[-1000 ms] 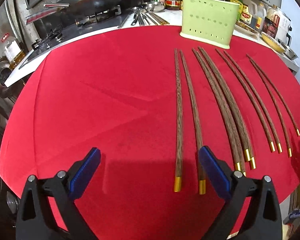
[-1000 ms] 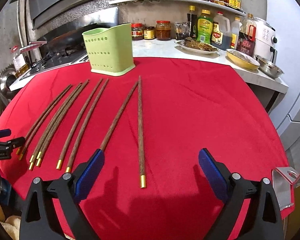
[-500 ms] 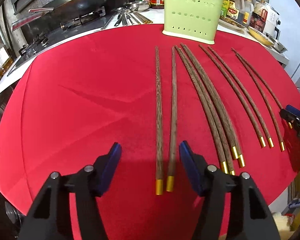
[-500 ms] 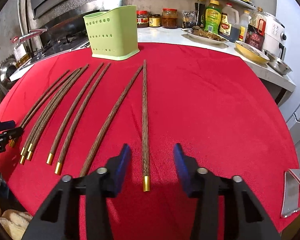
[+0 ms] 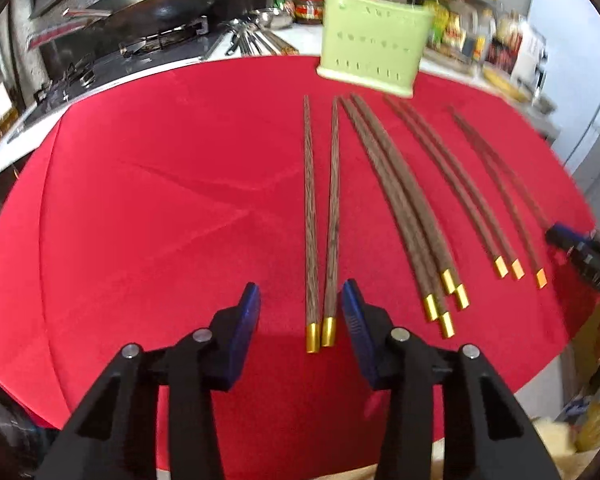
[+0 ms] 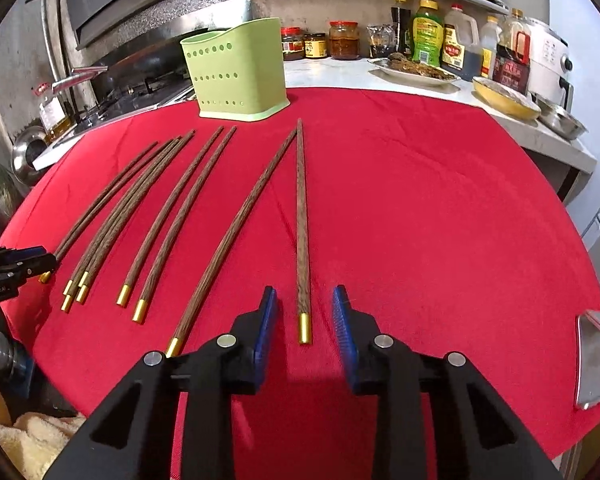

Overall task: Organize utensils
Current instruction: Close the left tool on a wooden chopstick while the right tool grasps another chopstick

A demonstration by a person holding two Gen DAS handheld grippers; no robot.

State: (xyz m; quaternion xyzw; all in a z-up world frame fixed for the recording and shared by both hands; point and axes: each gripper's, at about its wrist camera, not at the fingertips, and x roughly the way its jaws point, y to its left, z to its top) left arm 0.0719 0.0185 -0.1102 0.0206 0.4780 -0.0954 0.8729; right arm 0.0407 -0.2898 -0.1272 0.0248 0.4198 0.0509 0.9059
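1. My left gripper (image 5: pixel 300 308) has been closing; its blue pads straddle the gold caps of a pair of dark wooden chopsticks (image 5: pixel 320 220) on the red cloth (image 5: pixel 160 200), not yet pressing them.
2. My right gripper (image 6: pixel 305 308), also closing, brackets a single dark wooden chopstick (image 6: pixel 302 220) without touching it.

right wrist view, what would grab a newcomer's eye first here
The bright red cloth covering the table stands out first, with wooden chopsticks with gold ends fanned across its left half. Behind them a pale green perforated holder stands upright at the cloth's far edge. Nearest the camera, the right claw has just been closing, its blue pads either side of the rightmost chopstick but not touching it.
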